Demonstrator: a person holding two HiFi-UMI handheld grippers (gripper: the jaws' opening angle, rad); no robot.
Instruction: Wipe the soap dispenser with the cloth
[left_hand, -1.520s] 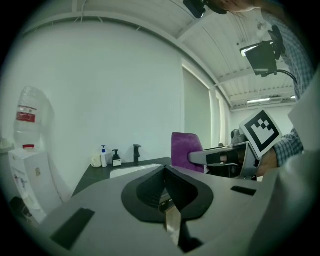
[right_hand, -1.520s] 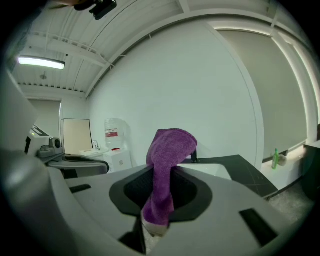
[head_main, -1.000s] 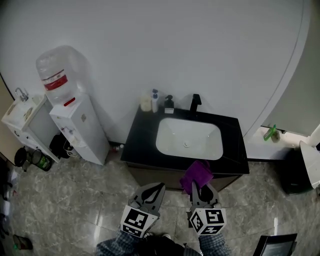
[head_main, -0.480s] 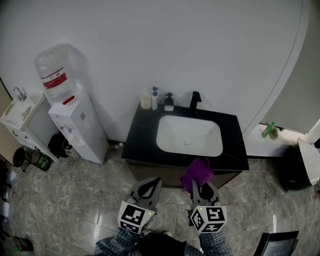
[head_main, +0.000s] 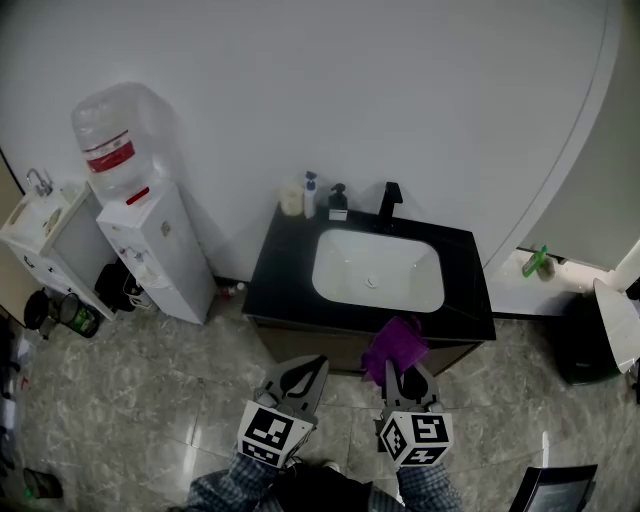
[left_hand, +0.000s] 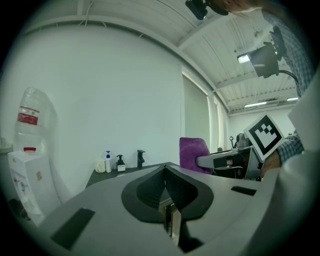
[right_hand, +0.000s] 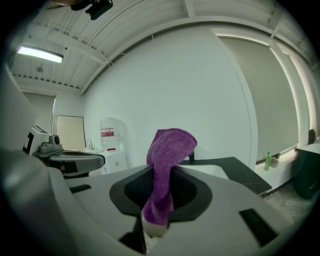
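The soap dispenser (head_main: 338, 203), a small dark pump bottle, stands at the back of the black counter (head_main: 275, 285), left of the black faucet (head_main: 388, 205). It shows far off in the left gripper view as the soap dispenser (left_hand: 120, 163). My right gripper (head_main: 402, 373) hovers in front of the counter's front edge, shut on a purple cloth (head_main: 393, 346). The cloth (right_hand: 167, 170) stands up between its jaws in the right gripper view. My left gripper (head_main: 318, 372) is beside it over the floor, shut with nothing in it. Both are well short of the dispenser.
A white basin (head_main: 377, 272) fills the counter's middle. A blue-capped bottle (head_main: 309, 195) and a cream container (head_main: 291, 200) stand left of the dispenser. A water cooler (head_main: 140, 230) and a small white unit (head_main: 40, 225) are at the left. A green bottle (head_main: 540, 262) sits on the right ledge.
Hardly anything: both grippers sit slightly lower in the head view than a second ago. The cloth stays in the right gripper.
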